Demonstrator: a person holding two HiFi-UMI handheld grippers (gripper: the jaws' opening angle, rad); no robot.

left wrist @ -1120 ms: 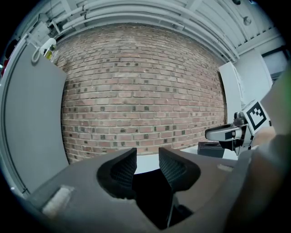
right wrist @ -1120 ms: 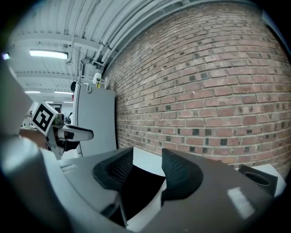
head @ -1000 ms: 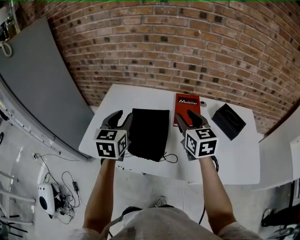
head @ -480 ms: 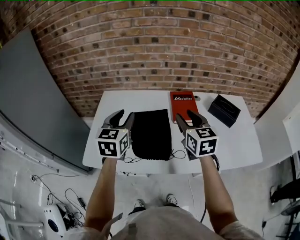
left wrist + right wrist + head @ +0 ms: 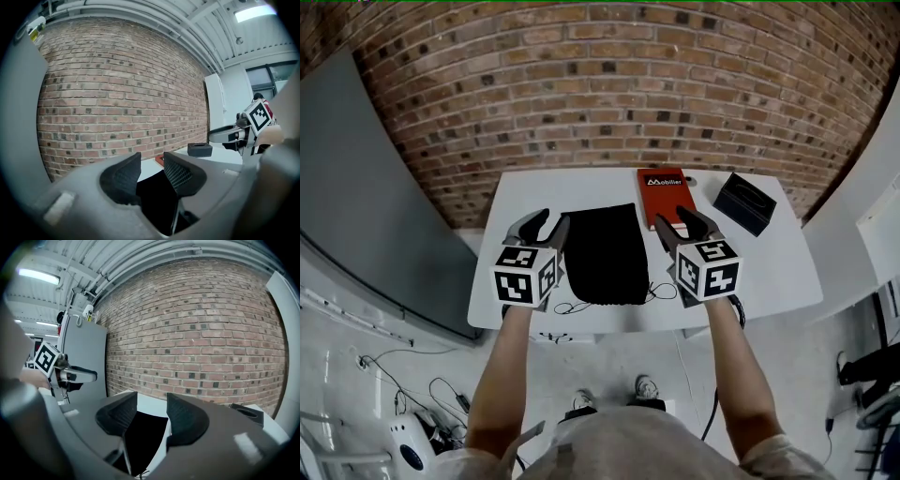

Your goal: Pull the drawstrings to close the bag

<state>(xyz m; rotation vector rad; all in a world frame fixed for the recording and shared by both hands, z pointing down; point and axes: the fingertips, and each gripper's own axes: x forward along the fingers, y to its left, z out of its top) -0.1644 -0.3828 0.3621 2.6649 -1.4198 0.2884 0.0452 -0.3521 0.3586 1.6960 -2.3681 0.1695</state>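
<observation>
A black drawstring bag [image 5: 603, 253] lies flat on the white table [image 5: 764, 272], its mouth toward the near edge. Thin black cords [image 5: 659, 293] trail out at the near corners. My left gripper [image 5: 546, 225] hovers just left of the bag, open, nothing between its fingers. My right gripper [image 5: 684, 222] hovers just right of it, also open and empty. The bag [image 5: 157, 199] shows dark between and below the jaws in the left gripper view, and the same bag [image 5: 140, 434] in the right gripper view. Each gripper sees the other: the right gripper [image 5: 227, 135] and the left gripper [image 5: 82, 376].
A red book [image 5: 660, 195] lies at the table's far side, partly behind the right gripper. A black box [image 5: 743, 202] stands at the far right. A brick wall [image 5: 609, 94] runs behind the table. Cables [image 5: 412, 375] lie on the floor at the left.
The view has shifted, so the table sits higher and more centred. Both grippers keep their places beside the bag, still open.
</observation>
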